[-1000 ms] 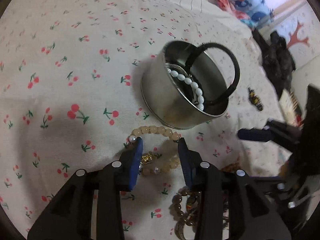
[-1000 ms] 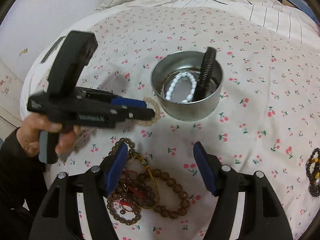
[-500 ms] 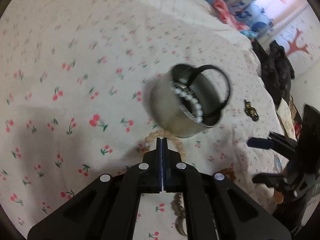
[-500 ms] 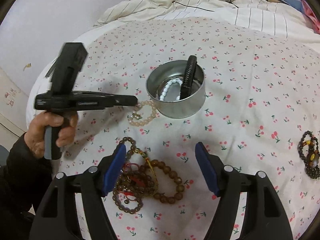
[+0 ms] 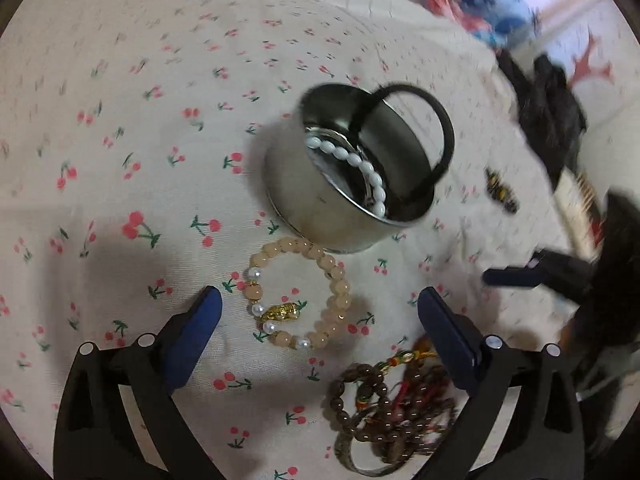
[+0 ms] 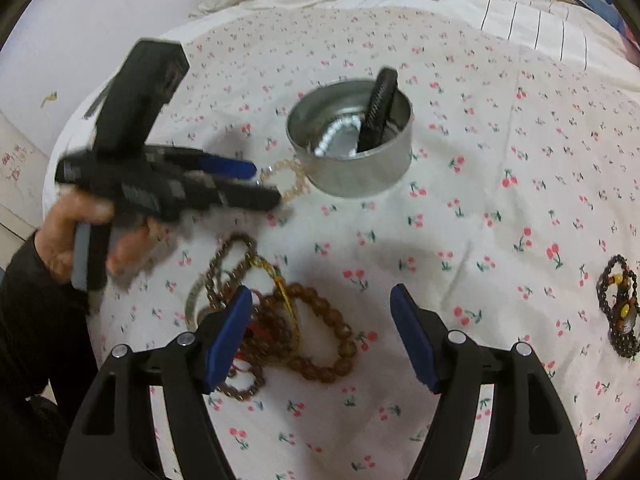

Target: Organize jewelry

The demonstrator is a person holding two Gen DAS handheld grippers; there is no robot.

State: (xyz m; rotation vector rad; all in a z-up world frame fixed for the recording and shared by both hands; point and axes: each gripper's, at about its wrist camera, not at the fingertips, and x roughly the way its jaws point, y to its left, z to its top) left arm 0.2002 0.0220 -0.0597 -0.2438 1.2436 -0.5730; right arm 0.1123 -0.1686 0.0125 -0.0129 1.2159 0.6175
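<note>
Cherry-print bedsheet [image 6: 480, 208] covers the bed that carries everything; a striped white quilt [image 6: 540, 28] lies bunched at its far edge, and a pale wall stands behind it in the right wrist view. In the left wrist view the room beyond the bed is motion-blurred, with only patches of blue, red and black cloth to make out.

A round metal tin [image 5: 320, 184] stands upright on the sheet, mouth up. Inside it curls a white bead bracelet [image 5: 356, 162], and a black hair band [image 5: 436, 128] stands on edge, leaning against the wall and rising above the rim.

The peach bead bracelet [image 5: 316, 276] lies flat just beside the tin, its gold charm on the side away from the tin. The left gripper [image 5: 316, 308] has its jaws spread wide, one finger on either side of this bracelet, touching nothing. In the right wrist view its fingers cover part of the loop.

The right gripper [image 6: 320, 308] also holds its jaws wide and empty, above a tangle of brown bead strings [image 6: 288, 320] whose separate strands cannot be told apart. A dark bead bracelet [image 6: 620, 304] lies well apart near the frame edge.
</note>
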